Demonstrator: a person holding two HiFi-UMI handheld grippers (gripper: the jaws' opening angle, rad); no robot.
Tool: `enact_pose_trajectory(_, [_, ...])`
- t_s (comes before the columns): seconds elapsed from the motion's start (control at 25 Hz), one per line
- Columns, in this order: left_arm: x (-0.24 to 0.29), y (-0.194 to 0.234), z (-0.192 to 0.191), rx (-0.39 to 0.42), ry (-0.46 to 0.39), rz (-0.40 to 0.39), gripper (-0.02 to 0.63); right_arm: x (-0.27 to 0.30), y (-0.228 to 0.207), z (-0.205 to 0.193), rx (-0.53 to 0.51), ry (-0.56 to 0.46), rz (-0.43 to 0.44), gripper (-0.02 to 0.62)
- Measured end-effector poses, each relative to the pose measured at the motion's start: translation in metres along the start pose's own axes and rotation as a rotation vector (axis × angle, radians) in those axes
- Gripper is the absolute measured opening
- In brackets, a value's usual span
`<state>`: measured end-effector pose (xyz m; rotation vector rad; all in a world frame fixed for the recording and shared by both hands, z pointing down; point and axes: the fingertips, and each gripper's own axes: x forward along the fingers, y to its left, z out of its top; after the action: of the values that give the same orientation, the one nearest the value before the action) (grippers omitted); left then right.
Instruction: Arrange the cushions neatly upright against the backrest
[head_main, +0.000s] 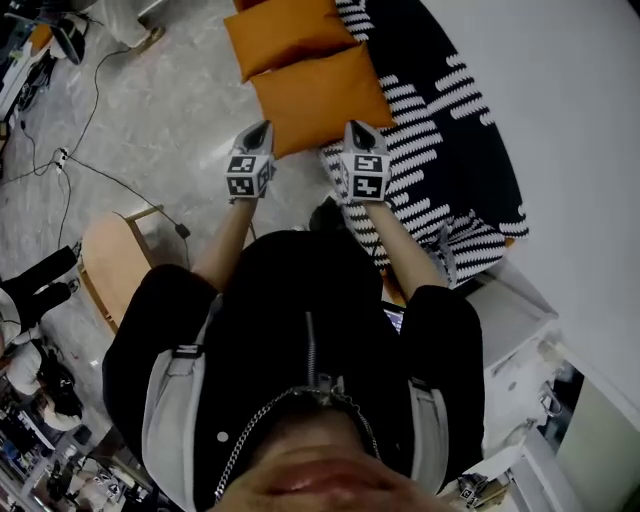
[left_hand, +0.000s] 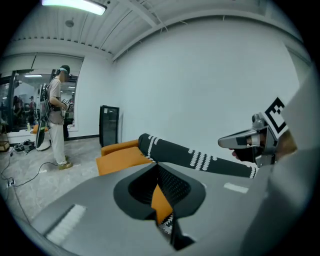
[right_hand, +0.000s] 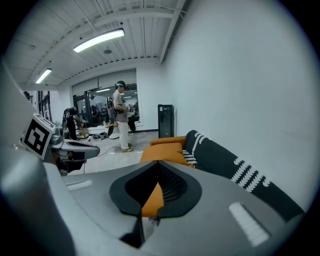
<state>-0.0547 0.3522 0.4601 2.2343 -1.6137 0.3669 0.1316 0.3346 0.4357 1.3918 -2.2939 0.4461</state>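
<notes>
Barely begun, by the look of it. Just off the sofa's front edge, over the floor: left tongs, clenched shut on nothing, with only a sliver of orange showing past the closed jaws in the left gripper view.

Next, on the sofa's seat close to that front edge: near cushion, orange and lying flat. Farther along the seat and touching it: far cushion, orange too and also flat. Not stood up, not leaning on the sofa's backrest.

Then, at the sofa's front edge beside the near cushion's corner: right tongs, likewise clenched and empty. Farthest right, the backrest itself, black with white dashes, with no cushion against it.

Still to do, as judged: take hold of each cushion, tip it upright, set it against the backrest and square up the pair.

No brand, label or legible writing on sofa or cushions. Only black-and-white square markers on the cubes of both tongs, patterns rather than letters.
</notes>
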Motion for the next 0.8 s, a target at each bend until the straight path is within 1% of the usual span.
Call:
enact_pose_trajectory(0.2, [0.046,0.016,0.023,-0.043,-0.015,0.071,0.011,0.037,-0.047,0.027,-0.001,0.005,0.024,0.003])
enact_pose_trajectory(0.36, [0.073,0.023,0.017,-0.06,0.016,0.096,0.011,0.061,-0.071,0.028,0.006,0.04,0.035,0.003])
enact_pose_trajectory(0.52, [0.098,0.04,0.013,-0.08,0.043,0.128,0.011,0.085,-0.092,0.032,0.01,0.07,0.042,0.003])
enact_pose_trajectory(0.68, [0.128,0.078,0.006,-0.096,0.076,0.161,0.011,0.12,-0.102,0.032,0.01,0.112,0.041,0.003])
enact_pose_trajectory(0.8, [0.154,0.112,-0.004,-0.091,0.121,0.188,0.011,0.152,-0.11,0.034,-0.001,0.157,0.042,0.003])
